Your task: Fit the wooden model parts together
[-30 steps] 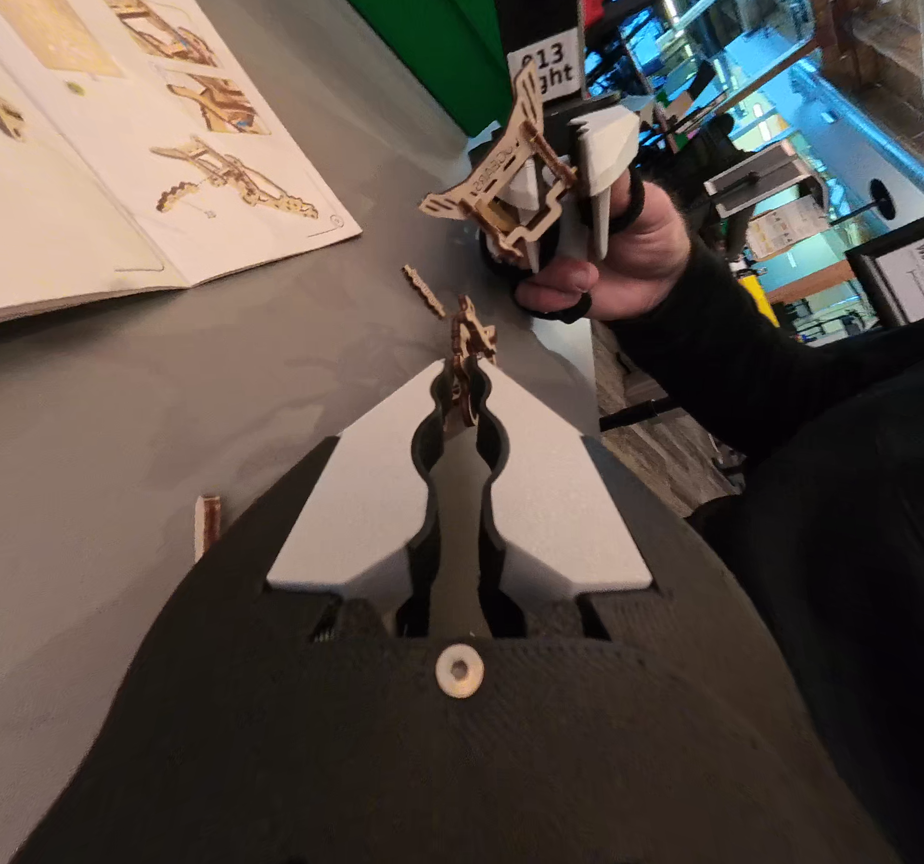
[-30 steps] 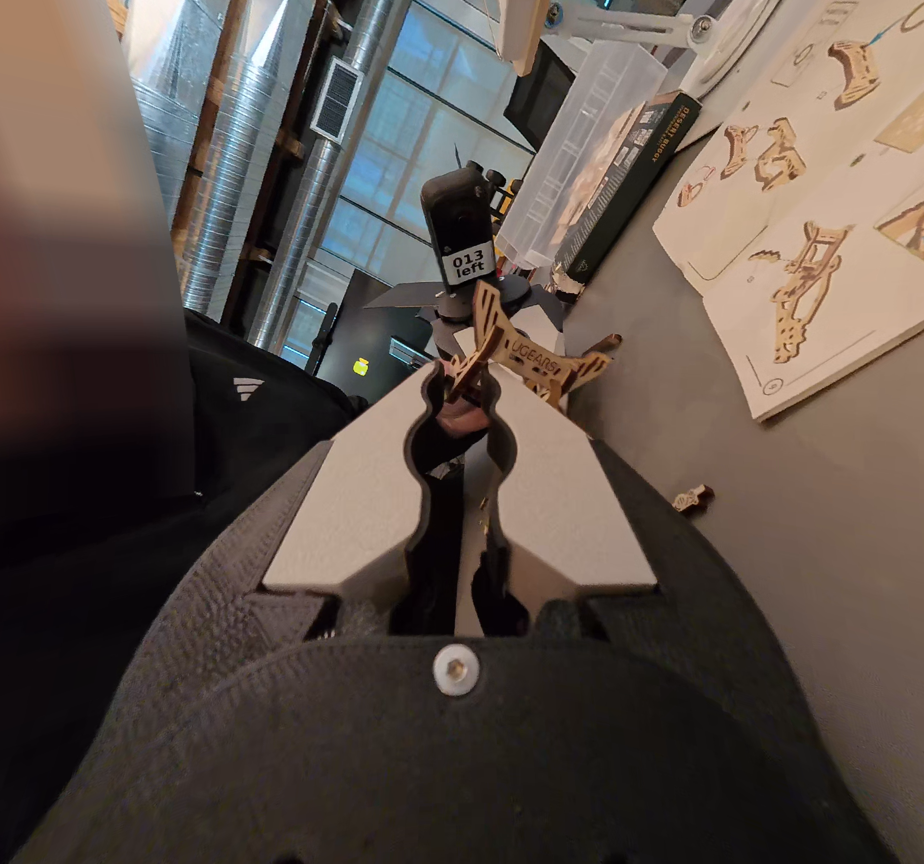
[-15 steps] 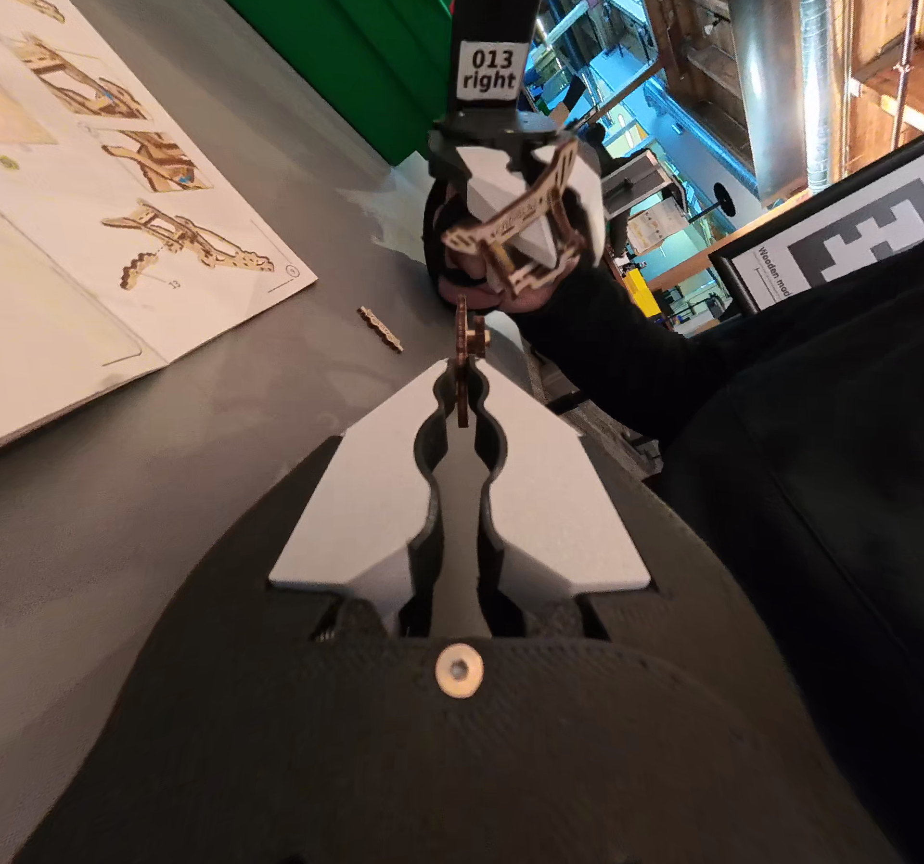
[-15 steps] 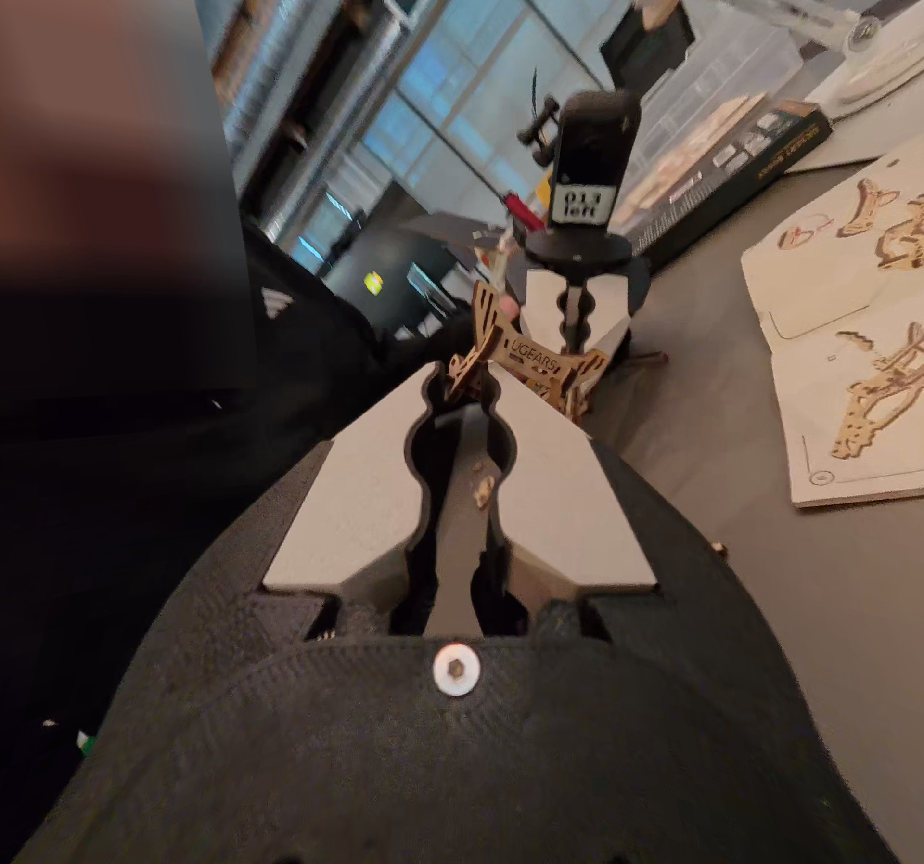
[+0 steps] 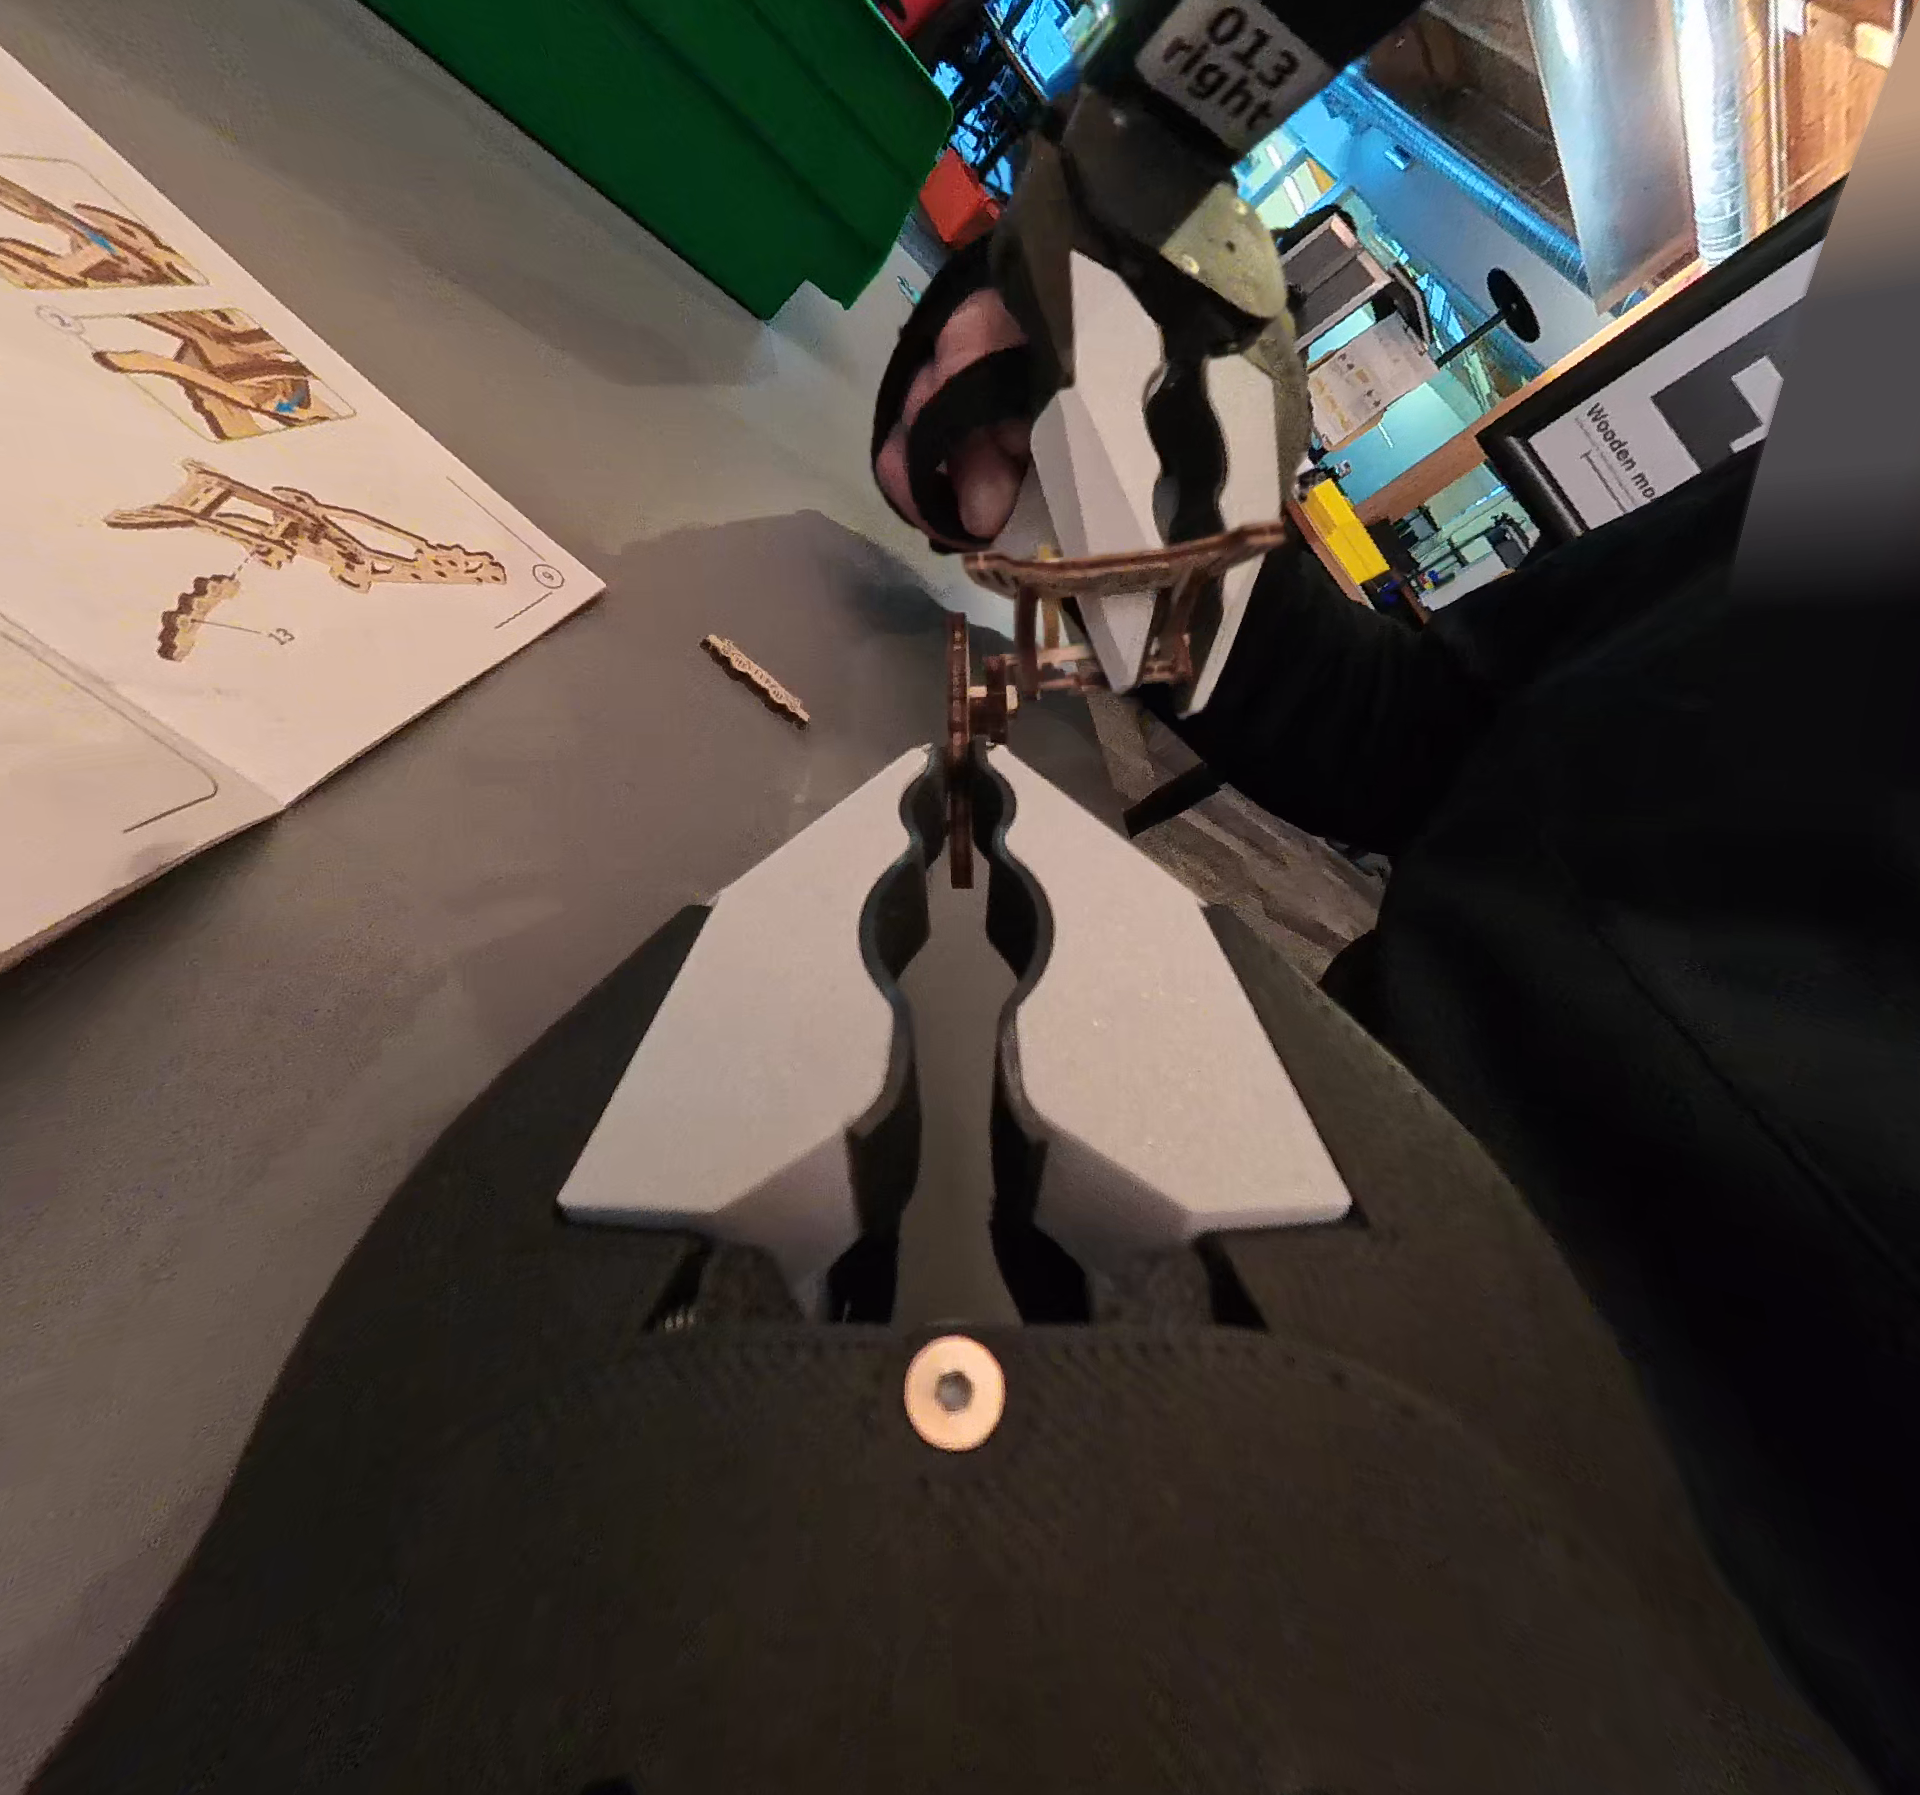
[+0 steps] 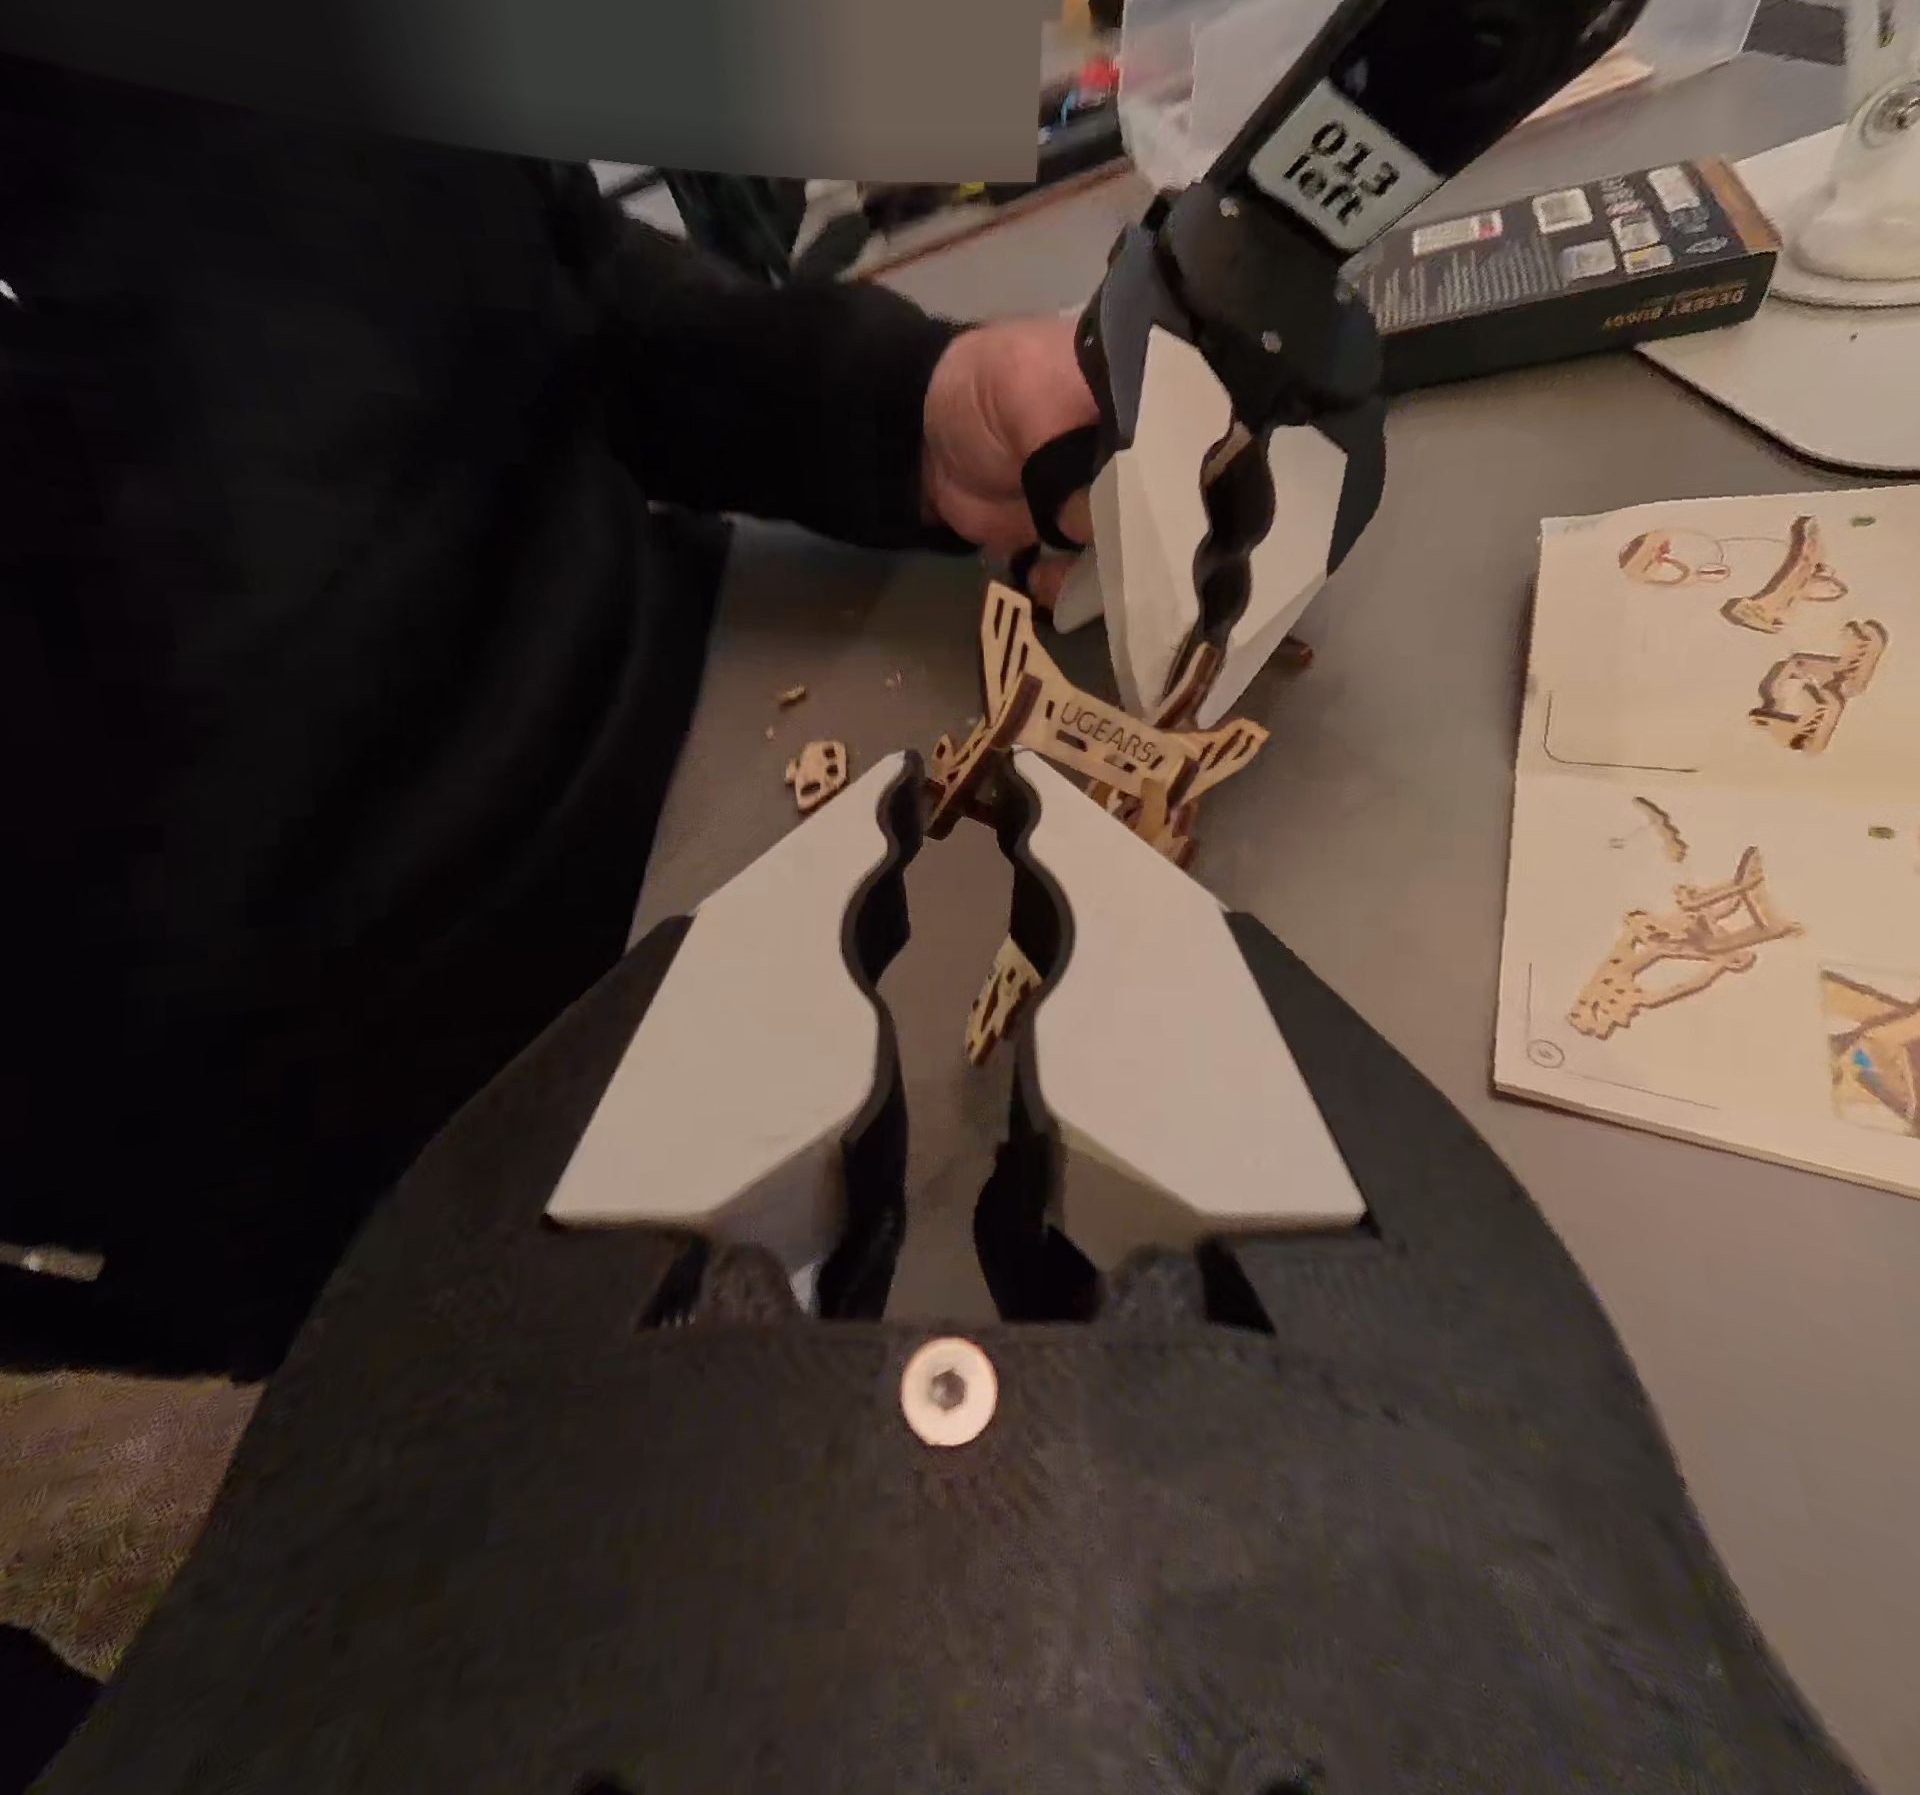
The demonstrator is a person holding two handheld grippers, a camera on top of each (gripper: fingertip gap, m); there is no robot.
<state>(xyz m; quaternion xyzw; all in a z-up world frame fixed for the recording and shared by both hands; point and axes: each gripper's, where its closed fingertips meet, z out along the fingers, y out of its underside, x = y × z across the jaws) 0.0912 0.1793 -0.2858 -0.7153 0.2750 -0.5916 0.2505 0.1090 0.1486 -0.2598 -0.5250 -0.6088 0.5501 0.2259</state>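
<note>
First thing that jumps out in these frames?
The pale laser-cut wooden frame assembly, pinched at mid-frame by the right gripper, while the left gripper brings a small flat wooden piece against it. Next, the open illustrated instruction booklet on the grey table, and green bins behind.

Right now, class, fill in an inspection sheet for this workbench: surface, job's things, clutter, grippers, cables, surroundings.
Surface: grey table, matte.
Job's things: wooden frame assembly held at one end by the right gripper; small flat wooden piece held edge-on by the left gripper, its upper end at the frame's lower part; whether seated, cannot tell. Open instruction booklet on the table.
Clutter: loose toothed wooden strip; small wooden offcut and crumbs; dark kit box.
Grippers: both shut on wood.
Cables: nothing seen.
Surroundings: green bin; clear plastic tub; person in black sleeves.
</note>
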